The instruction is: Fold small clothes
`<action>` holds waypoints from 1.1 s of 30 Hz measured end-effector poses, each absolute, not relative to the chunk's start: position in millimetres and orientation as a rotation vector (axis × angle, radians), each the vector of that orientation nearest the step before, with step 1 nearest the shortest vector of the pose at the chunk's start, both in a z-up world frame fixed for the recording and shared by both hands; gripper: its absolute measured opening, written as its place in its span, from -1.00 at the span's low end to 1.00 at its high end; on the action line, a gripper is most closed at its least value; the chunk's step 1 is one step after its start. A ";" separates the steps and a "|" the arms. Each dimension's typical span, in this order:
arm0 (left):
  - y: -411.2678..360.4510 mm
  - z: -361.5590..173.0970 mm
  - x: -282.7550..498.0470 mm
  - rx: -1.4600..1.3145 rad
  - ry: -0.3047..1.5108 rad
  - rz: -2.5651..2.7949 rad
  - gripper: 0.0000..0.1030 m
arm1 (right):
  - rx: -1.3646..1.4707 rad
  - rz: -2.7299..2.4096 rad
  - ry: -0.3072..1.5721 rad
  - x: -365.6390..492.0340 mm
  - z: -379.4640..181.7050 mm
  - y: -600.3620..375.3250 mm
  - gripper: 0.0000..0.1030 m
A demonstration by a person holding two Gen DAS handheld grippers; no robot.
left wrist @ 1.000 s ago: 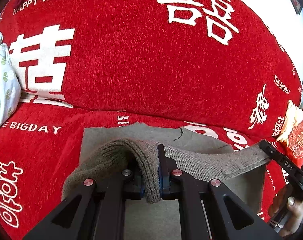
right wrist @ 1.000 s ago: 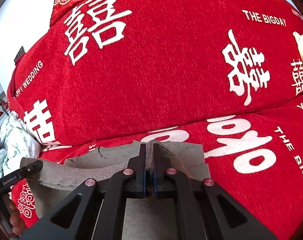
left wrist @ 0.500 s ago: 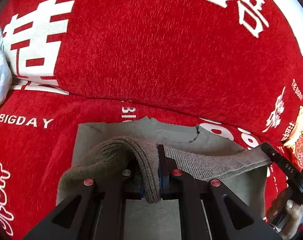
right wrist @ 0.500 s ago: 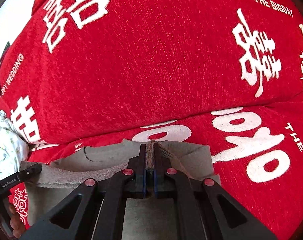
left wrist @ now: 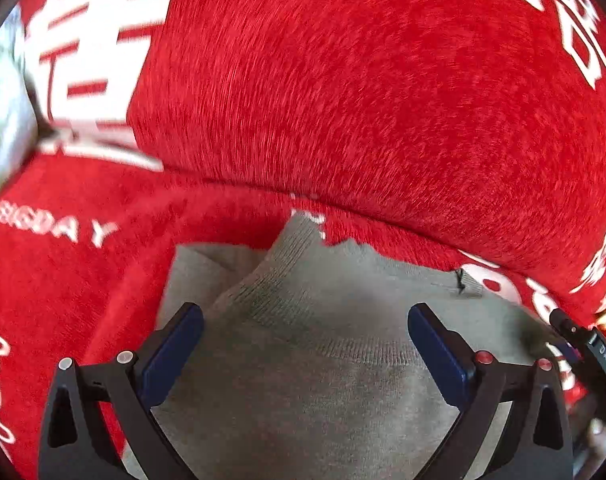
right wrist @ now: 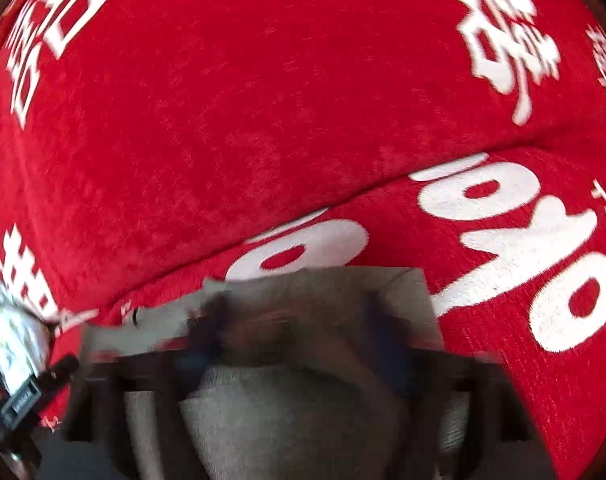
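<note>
grey-brown knit, the small garment [left wrist: 343, 360] lies flat on the seat of the red sofa cover [left wrist: 343, 100], its long axis running left to right along the crease under the backrest. the left gripper [left wrist: 303, 344] has just been opening: its blue-padded fingers [left wrist: 175, 356] stand spread wide, and the folded-over ribbed edge lies loose between them, touched by neither pad. the cloth sits directly ahead of and below those fingers, so i judge any next pinch or smoothing is a short drop straight forward.

the right gripper [right wrist: 299, 344] has also just been opening; its own view is heavily smeared, but its jaws read as apart with the knit lying free under them. it hangs over the garment's right end, the left one over the left end, neither clearly nearer.

the left view shows the rib texture and a small black tag [left wrist: 459, 278] at the far edge; the right view alone shows the garment's right corner against the white lettering.
</note>
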State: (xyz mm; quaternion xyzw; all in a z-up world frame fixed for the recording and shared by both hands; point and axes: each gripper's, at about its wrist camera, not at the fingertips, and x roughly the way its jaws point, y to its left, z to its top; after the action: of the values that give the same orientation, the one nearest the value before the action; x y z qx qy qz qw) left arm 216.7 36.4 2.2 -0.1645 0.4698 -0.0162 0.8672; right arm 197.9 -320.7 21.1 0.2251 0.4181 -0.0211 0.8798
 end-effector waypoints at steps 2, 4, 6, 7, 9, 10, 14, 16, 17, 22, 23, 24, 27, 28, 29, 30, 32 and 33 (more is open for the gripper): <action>43.3 0.8 218.6 -0.368 0.995 -0.050 0.99 | 0.480 -0.048 0.868 196.4 21.0 -325.8 0.64; 44.6 7.4 216.7 -0.367 0.965 -0.067 0.99 | 0.460 -0.049 0.862 193.7 25.7 -324.9 0.64; 36.8 15.3 215.2 -0.344 0.941 -0.104 0.99 | 0.371 0.001 0.833 191.1 37.9 -306.8 0.64; 24.7 18.9 215.8 -0.300 0.941 -0.135 0.99 | 0.326 0.039 0.835 192.1 40.5 -295.8 0.64; -1.2 22.3 218.0 -0.195 0.938 -0.167 0.99 | 0.239 0.141 0.864 194.7 42.5 -269.1 0.64; -12.8 21.1 218.0 -0.140 0.938 -0.167 0.99 | 0.198 0.205 0.879 195.2 42.2 -253.6 0.64; -22.9 -2.5 232.3 -0.066 1.015 -0.121 0.99 | 0.133 0.314 0.960 203.5 27.1 -231.1 0.64; -16.9 -22.0 242.5 -0.037 1.077 -0.073 0.99 | 0.081 0.189 1.061 221.1 5.0 -242.8 0.62; -13.3 -28.9 245.7 -0.032 1.097 -0.060 0.99 | 0.097 0.117 1.091 228.0 -2.6 -257.9 0.60; -4.8 -26.9 241.1 -0.029 1.089 -0.042 0.99 | 0.072 -0.112 1.054 226.3 9.9 -293.5 0.55; -6.3 -25.3 237.2 -0.013 1.084 -0.038 0.99 | 0.028 -0.149 1.034 222.3 13.5 -291.9 0.55; -8.0 -22.5 232.7 -0.005 1.076 -0.040 0.99 | 0.002 -0.148 1.007 214.5 19.1 -289.3 0.55; -12.1 -13.5 213.5 0.001 1.047 -0.059 0.99 | 0.043 -0.026 0.974 183.7 31.9 -271.5 0.55; -13.6 -10.4 205.8 -0.002 1.040 -0.064 0.99 | 0.032 -0.002 0.964 175.8 33.7 -262.0 0.55; -13.8 -7.8 198.8 -0.002 1.035 -0.069 0.99 | 0.015 0.026 0.951 167.3 36.5 -253.9 0.55; -13.6 -4.7 190.9 -0.004 1.029 -0.072 0.99 | -0.006 0.056 0.937 156.6 37.9 -242.3 0.55; -12.1 0.7 168.8 -0.022 1.014 -0.080 0.99 | -0.048 0.124 0.921 134.2 37.9 -217.1 0.56; -11.0 2.6 159.0 -0.030 1.008 -0.091 0.99 | -0.060 0.147 0.921 122.8 34.5 -207.9 0.56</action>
State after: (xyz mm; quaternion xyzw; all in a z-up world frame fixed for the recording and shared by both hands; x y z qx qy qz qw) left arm 159.0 -11.0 2.6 -0.0143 0.4829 -0.0436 0.8745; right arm 122.8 -207.9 34.5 -0.0291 0.4437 0.0709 0.8929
